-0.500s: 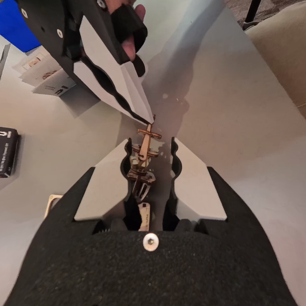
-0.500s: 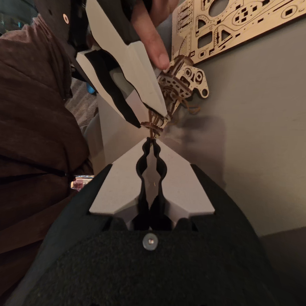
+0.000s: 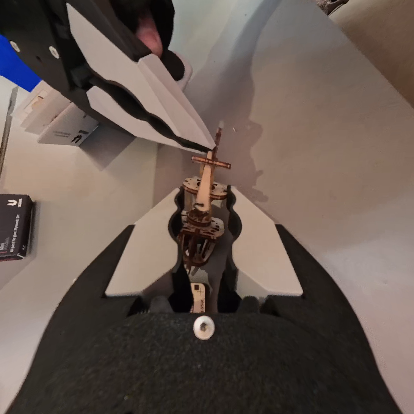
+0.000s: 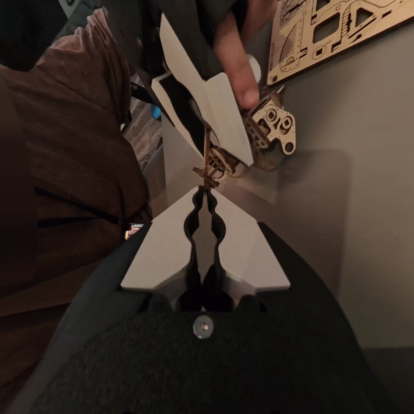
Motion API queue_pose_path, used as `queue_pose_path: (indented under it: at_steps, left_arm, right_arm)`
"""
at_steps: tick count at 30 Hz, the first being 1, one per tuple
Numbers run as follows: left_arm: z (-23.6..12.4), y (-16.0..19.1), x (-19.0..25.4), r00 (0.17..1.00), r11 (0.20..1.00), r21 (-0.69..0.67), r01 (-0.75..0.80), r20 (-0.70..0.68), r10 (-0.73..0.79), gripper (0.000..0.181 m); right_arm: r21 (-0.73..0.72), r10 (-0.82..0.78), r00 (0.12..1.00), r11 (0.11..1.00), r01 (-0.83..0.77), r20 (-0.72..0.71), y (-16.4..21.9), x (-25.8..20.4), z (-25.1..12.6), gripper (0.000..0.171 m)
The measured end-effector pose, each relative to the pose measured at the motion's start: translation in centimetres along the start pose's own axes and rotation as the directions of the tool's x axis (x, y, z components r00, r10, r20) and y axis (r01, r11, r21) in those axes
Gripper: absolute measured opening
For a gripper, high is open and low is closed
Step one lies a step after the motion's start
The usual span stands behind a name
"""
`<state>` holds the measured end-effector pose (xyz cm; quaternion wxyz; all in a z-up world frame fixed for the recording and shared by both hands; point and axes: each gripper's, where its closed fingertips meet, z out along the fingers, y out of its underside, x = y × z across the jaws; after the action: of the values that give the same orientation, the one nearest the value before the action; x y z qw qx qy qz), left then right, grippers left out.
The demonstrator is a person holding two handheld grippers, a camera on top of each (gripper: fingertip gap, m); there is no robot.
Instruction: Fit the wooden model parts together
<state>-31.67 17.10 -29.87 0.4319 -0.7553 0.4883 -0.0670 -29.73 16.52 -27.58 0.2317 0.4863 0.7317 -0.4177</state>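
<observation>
On the pale grey table (image 3: 313, 201), our left gripper (image 3: 204, 190) has narrowed around the wooden model (image 3: 202, 226) at frame centre. Our right gripper (image 3: 209, 148), from the upper left, stays pinched shut on the thin mast piece (image 3: 218, 140); seating looks under way.

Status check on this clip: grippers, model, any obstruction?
Left gripper shut on model. Right gripper shut on thin strut at model's far tip. Nothing in the way.
</observation>
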Motion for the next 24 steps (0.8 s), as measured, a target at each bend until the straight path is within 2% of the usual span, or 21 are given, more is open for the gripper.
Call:
queue_pose_path:
  at_steps: [11, 13, 16, 20, 24]
  left_arm:
    - [0.1, 0.4, -0.3, 1.0, 1.0, -0.002, 0.026, 0.011, -0.026, 0.025]
    - [0.2, 0.2, -0.3, 1.0, 1.0, -0.007, -0.008, 0.03, 0.008, 0.031]
    - [0.1, -0.6, -0.9, 0.995, 0.999, 0.005, -0.037, 0.092, 0.036, 0.057]
    - [0.6, -1.0, -0.7, 0.995, 0.998, 0.013, -0.054, 0.088, 0.052, 0.057]
    - [0.9, -1.8, -0.5, 0.988, 0.992, 0.049, -0.114, 0.107, 0.108, 0.04]
  right_arm:
    - [-0.045, -0.122, 0.974, 0.992, 0.115, -0.191, 0.7, 1.0, -1.0, 0.002]
    - [-0.063, -0.13, 0.974, 0.991, 0.12, -0.184, 1.0, 0.7, -0.9, 0.002]
    - [-0.057, -0.115, 0.982, 0.993, 0.108, -0.148, 1.1, 0.4, -0.7, 0.002]
    - [-0.036, -0.087, 0.993, 0.996, 0.085, -0.084, 1.0, -0.1, -0.8, 0.002]
    - [-0.028, -0.072, 0.996, 0.997, 0.07, -0.054, 1.0, -0.3, -0.8, 0.002]
